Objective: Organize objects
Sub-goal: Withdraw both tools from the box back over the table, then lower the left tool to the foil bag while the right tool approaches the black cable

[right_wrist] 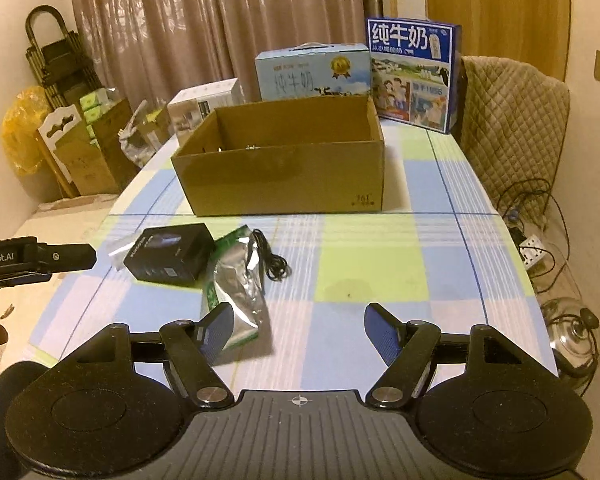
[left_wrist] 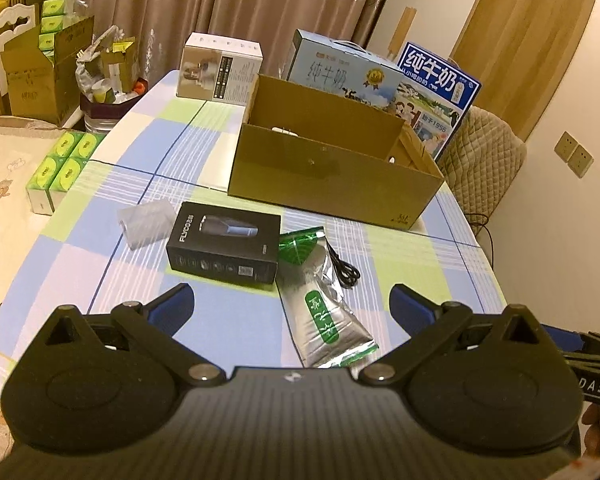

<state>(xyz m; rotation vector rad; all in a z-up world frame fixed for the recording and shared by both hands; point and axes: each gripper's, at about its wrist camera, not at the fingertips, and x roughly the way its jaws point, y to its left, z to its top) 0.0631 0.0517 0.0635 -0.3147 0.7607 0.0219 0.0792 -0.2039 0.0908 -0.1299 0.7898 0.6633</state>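
- Nearest the left wrist camera, the left gripper [left_wrist: 291,300] hangs over the checked blue, green and white tablecloth [left_wrist: 400,252], its 2 blue-padded jaws spread as wide as they go, with nothing pressed between them.
- Right below that gap lies a silver foil pouch with a green label [left_wrist: 324,316], flat on the cloth, its green-printed top end touching the corner of a black rectangular carton with a shaver pictured on it [left_wrist: 225,245].
- Just beside the pouch, a thin black coiled cable [left_wrist: 344,268] rests on the cloth.
- On the far side of the black carton lies a clear crinkled plastic wrapper [left_wrist: 146,224].
- Over in the right wrist view, the right gripper [right_wrist: 298,330] stands open too, empty, its left pad overlapping the lower end of the pouch; whether it touches I cannot tell.
- Beyond them all sits an open brown cardboard box [right_wrist: 284,172], well apart from the loose items.
- Behind it, 2 blue milk cartons [right_wrist: 414,76] and a white product box [left_wrist: 220,67] stand upright.
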